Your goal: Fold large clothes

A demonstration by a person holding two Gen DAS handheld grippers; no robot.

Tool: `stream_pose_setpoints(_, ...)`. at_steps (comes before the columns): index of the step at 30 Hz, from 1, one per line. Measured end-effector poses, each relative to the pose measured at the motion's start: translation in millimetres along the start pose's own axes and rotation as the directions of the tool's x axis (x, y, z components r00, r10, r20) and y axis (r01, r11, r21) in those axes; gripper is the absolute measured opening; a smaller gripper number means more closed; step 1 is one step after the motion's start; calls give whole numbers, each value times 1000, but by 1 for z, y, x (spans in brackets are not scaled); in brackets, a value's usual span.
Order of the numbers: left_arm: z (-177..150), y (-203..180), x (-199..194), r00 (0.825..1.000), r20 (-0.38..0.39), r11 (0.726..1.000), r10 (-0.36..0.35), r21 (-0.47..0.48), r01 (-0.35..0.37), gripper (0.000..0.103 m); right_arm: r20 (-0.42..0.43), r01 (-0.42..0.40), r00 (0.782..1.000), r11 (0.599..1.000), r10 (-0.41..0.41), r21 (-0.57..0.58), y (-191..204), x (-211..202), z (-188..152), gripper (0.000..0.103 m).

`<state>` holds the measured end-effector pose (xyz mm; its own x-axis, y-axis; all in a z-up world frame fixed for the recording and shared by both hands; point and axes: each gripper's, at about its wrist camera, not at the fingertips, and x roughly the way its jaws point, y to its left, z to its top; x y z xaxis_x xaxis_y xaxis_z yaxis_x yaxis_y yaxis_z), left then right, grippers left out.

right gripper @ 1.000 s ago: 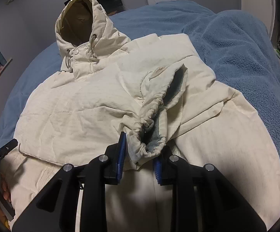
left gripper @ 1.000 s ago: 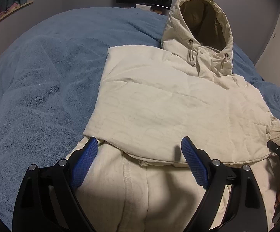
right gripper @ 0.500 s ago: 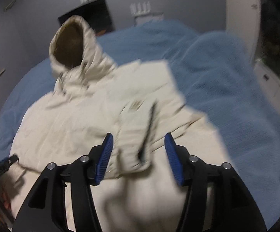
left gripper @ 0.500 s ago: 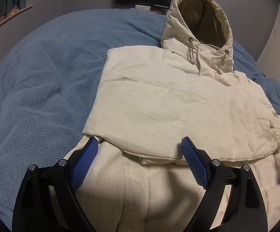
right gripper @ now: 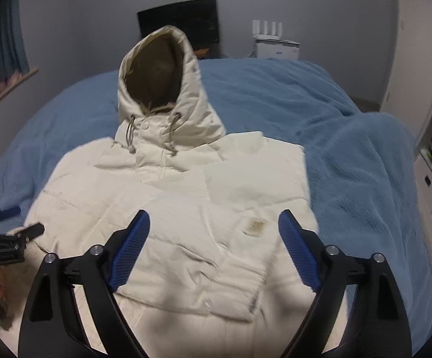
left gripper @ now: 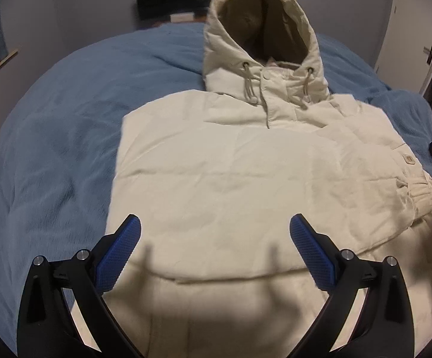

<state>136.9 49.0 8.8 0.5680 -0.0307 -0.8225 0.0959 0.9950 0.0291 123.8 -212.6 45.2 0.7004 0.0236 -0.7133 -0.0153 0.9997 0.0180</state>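
A cream hooded jacket (left gripper: 245, 164) lies front up on a blue blanket (left gripper: 52, 149), both sleeves folded across its chest, hood (left gripper: 260, 29) standing up at the far end. It also shows in the right wrist view (right gripper: 186, 223), where the folded sleeve's cuff (right gripper: 239, 283) lies between the fingers. My left gripper (left gripper: 216, 247) is open and empty above the jacket's lower part. My right gripper (right gripper: 214, 244) is open and empty above the folded sleeve. The left gripper shows at the left edge of the right wrist view (right gripper: 4, 244).
The blue blanket (right gripper: 350, 164) covers the whole bed around the jacket. A dark screen (right gripper: 180, 24) hangs on the far wall, with a white router (right gripper: 275, 41) beside it. A white door (left gripper: 409, 29) stands at the right.
My right gripper has opened and let go of the sleeve cuff, which now lies on the jacket's chest. Both grippers have pulled back and up a little.
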Motion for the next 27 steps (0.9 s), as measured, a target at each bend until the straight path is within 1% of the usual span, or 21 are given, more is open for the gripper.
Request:
stream_pose_setpoints(2,12,-8,3,999,-32,999,24,37,-23,96,-48,-4,999,999,2,-34,11,13,5,86)
stream_pose_setpoints(4,27,-15,-2,998,-36,995,44,87,-41,96,-85,-30,996,998,25,-51,16,19,9,88)
stream_pose_setpoints(6,43,-18,-9,999,-23,994,37,106,-35,96,-104,-42,994,998,37,-53,16,22,13,94)
stream_pose_setpoints(7,48,-17,-11,999,-17,994,33,105,-31,96,-103,-43,994,998,37,-56,16,23,16,95)
stream_pose_setpoints(9,66,-14,-10,1000,-10,997,10,74,-9,96,-112,-30,993,997,21,-76,16,31,19,95)
stream_pose_setpoints(12,75,-13,6,1000,-10,999,4,41,-4,96,-143,-9,990,995,-5,-100,16,49,18,95)
stream_pose_setpoints(14,75,-10,26,1000,-15,999,24,29,-24,96,-165,0,986,995,-17,-102,13,68,12,95)
stream_pose_setpoints(15,73,-7,38,999,-30,999,33,19,-32,96,-175,8,984,995,-26,-103,11,75,10,95)
stream_pose_setpoints(18,64,3,69,997,-68,1000,27,-3,-28,96,-204,20,978,993,-43,-114,4,97,2,95)
stream_pose_setpoints(21,49,12,96,996,-89,999,31,-3,-32,98,-217,-5,976,995,-16,-95,-2,110,-5,95)
stream_pose_setpoints(24,39,18,104,997,-75,1000,-13,-24,12,98,-228,-36,973,997,19,-67,-7,118,-4,95)
stream_pose_setpoints(27,42,18,102,997,-81,1000,-22,-14,21,96,-263,-59,964,997,46,-41,-9,123,0,95)
